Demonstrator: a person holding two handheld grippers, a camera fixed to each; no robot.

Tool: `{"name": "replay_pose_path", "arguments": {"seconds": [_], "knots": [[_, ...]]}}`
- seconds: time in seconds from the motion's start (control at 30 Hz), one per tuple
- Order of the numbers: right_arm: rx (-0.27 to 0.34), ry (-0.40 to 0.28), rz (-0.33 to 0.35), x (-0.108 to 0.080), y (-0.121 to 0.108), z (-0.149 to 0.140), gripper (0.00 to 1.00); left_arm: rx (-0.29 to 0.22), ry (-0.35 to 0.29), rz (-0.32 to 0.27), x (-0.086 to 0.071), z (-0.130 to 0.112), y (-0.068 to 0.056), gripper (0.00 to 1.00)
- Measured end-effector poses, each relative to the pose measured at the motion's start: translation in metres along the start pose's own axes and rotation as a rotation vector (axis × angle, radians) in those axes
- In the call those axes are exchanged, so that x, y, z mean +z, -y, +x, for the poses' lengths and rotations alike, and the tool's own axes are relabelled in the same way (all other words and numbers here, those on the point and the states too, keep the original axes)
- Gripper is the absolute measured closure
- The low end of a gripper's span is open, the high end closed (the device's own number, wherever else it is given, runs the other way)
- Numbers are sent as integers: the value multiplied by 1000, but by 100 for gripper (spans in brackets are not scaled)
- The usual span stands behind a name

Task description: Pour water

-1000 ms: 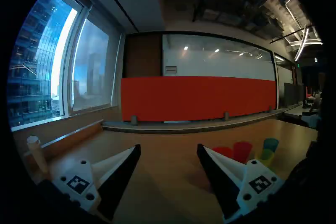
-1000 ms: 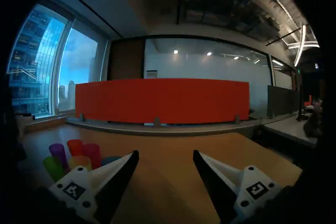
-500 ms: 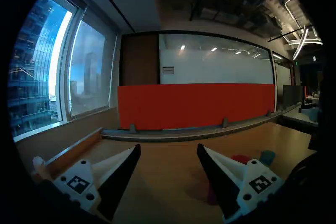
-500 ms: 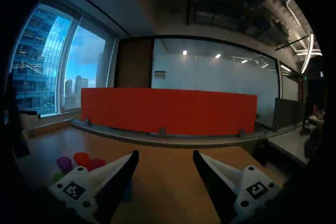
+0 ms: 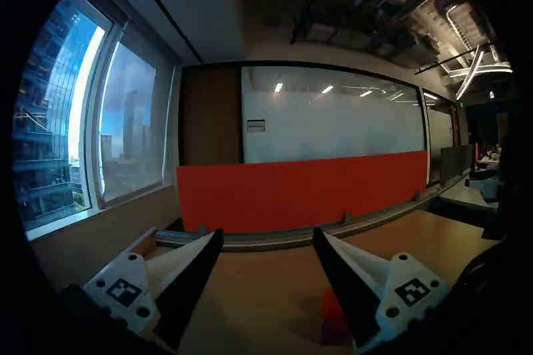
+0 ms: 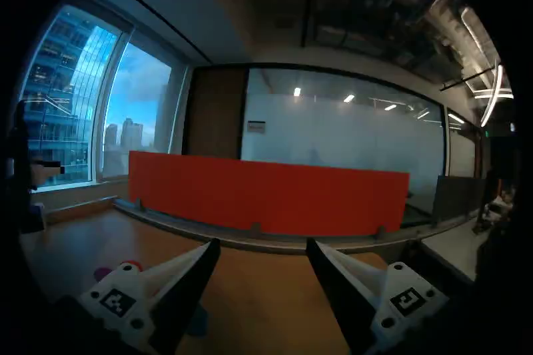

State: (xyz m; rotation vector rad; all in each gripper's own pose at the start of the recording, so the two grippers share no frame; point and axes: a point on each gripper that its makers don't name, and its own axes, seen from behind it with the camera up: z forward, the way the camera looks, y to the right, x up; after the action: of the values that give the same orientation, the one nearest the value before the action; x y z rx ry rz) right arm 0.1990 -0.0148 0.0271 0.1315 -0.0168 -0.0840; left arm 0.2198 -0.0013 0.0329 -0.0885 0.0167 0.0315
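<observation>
In the left gripper view, the left gripper point(image 5: 266, 232) has its two white fingers wide apart, and nothing is between them. It is held above a wooden table point(image 5: 266, 295). Each finger carries a square black-and-white code marker point(image 5: 124, 292); there are no letters on it. Low and near, just beside the inner edge of the right-hand finger, a red cup point(image 5: 329, 307) shows in part, and the finger hides the rest. At the far edge of the table stands a long orange-red divider panel point(image 5: 300, 192). Behind it, a frosted glass wall point(image 5: 333, 122) bears a small sign point(image 5: 256, 126), too small to read. On the left, a large window point(image 5: 126, 135) shows tall buildings.

In the right gripper view, the right gripper point(image 6: 262, 243) is also spread open and holds nothing. At the near left of the table, beside the left-hand finger, the tops of a purple cup point(image 6: 101, 274) and a red cup point(image 6: 131, 266) show. A blue thing point(image 6: 198, 322) lies low under that finger; I cannot tell what it is.
</observation>
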Motion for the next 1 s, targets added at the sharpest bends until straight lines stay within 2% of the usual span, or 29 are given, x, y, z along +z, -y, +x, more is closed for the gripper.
{"name": "replay_pose_path", "arguments": {"seconds": [0.17, 0.37, 0.5, 0.8, 1.0], "knots": [[9, 6, 7, 2, 0, 5, 0, 3, 5, -30, 4, 13, -5, 0], [56, 19, 61, 3, 8, 2, 0, 13, 24, -71, 8, 12, -16, 0], [42, 17, 98, 2, 13, 5, 0, 9, 36, -112, 9, 9, -25, 0], [-14, 11, 235, -6, 37, 15, 0, -1, 36, -237, 8, 10, -49, 0], [1, -3, 342, -14, 58, 28, 0, -14, 27, -330, 3, 15, -68, 0]]}}
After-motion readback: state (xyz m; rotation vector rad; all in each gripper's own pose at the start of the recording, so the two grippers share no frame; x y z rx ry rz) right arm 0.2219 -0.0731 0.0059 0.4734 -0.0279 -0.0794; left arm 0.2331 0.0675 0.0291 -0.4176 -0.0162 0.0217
